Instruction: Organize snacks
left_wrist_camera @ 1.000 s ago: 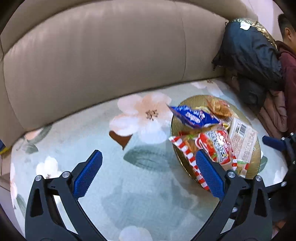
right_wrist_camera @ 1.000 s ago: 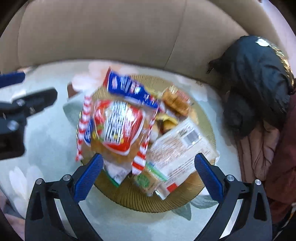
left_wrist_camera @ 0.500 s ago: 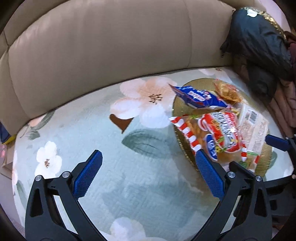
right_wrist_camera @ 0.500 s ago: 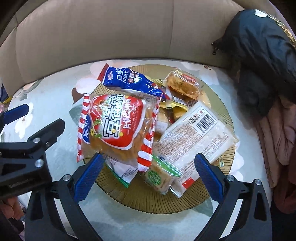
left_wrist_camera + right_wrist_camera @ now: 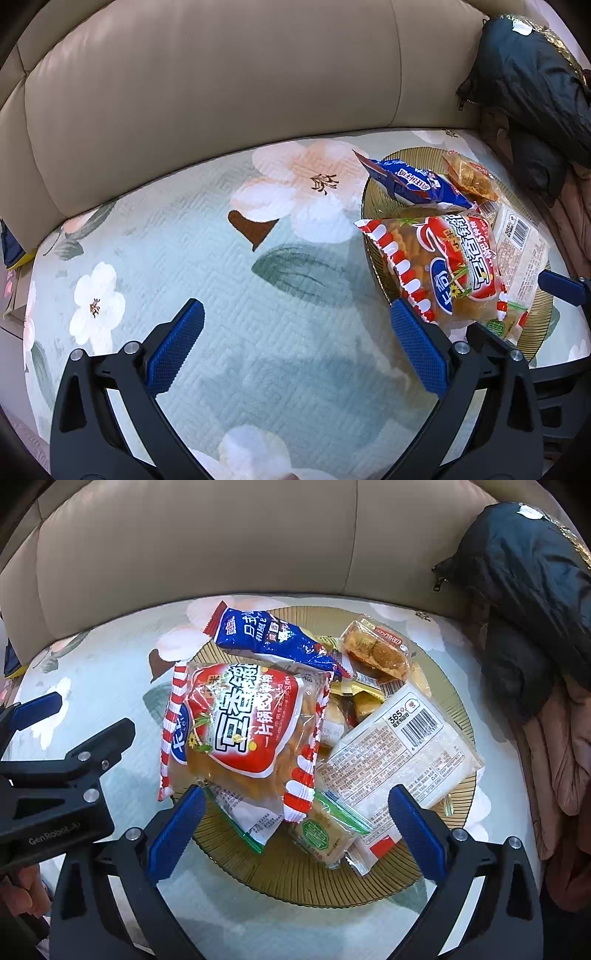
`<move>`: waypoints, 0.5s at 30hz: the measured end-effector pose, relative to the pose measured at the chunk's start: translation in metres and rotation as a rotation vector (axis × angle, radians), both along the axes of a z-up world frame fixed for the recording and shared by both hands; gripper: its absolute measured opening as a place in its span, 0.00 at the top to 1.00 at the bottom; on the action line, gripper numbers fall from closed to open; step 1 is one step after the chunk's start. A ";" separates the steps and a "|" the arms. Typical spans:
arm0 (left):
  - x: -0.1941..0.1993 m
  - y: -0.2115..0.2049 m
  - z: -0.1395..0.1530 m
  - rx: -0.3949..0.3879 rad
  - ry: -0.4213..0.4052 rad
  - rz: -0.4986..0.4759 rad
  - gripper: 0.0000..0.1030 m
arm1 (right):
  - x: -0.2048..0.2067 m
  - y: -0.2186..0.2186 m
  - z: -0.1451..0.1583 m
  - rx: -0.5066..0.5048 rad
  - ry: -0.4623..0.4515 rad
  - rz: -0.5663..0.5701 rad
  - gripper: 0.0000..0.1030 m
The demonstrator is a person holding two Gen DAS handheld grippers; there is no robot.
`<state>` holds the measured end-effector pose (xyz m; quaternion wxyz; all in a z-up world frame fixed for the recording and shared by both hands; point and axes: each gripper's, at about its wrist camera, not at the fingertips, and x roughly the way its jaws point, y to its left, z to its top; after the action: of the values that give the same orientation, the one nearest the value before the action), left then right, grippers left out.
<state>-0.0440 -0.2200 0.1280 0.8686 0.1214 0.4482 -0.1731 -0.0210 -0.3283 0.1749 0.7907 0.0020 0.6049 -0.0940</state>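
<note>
we hold our right gripper (image 5: 293, 821) spread wide at lower centre over the red-striped snack bag (image 5: 240, 731) on the gold plate (image 5: 295, 878); our left gripper (image 5: 295, 345) is spread too.

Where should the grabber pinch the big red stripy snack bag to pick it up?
Probably the near red-and-white striped bottom edge of the red stripy bag, coming from the right gripper side. That flat crimped seam overhangs the gold plate and faces the open jaws; the middle is puffy.
</note>
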 end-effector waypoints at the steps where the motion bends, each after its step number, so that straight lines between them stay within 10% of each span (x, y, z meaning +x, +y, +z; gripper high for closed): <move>1: 0.001 0.000 -0.001 0.002 0.002 0.003 0.03 | 0.000 0.000 -0.001 0.002 0.002 0.002 0.05; 15: 0.006 0.004 -0.010 -0.012 0.054 0.016 0.03 | -0.001 0.001 -0.006 0.002 0.027 0.012 0.05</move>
<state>-0.0383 -0.2163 0.1179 0.8582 0.1081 0.4714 -0.1720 -0.0220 -0.3269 0.1685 0.7829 -0.0019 0.6157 -0.0887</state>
